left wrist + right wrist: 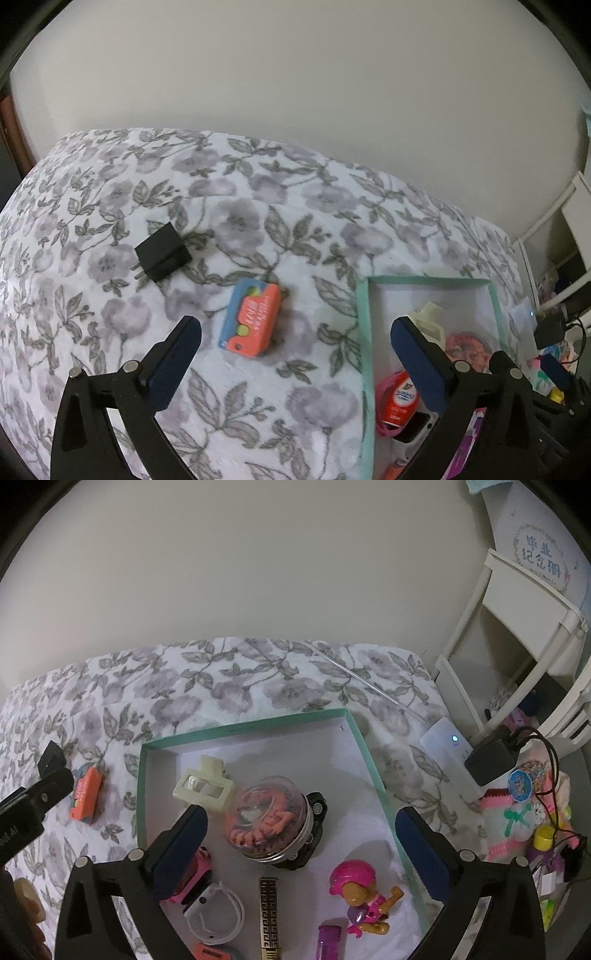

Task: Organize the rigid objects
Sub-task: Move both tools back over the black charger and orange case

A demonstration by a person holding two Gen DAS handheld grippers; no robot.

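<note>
Both sets of tongs wide open, nothing held. Left tongs (295, 343) hovering over the orange box (251, 319) lying on the bed (110, 192), just left of the green tray (364, 332). Right tongs (301, 830) above the tray's toys. Probably best to straddle the box's narrow sides, drop low, squeeze squarely, then lift clear of the tray wall. Black box (162, 254) waiting further back.
</note>
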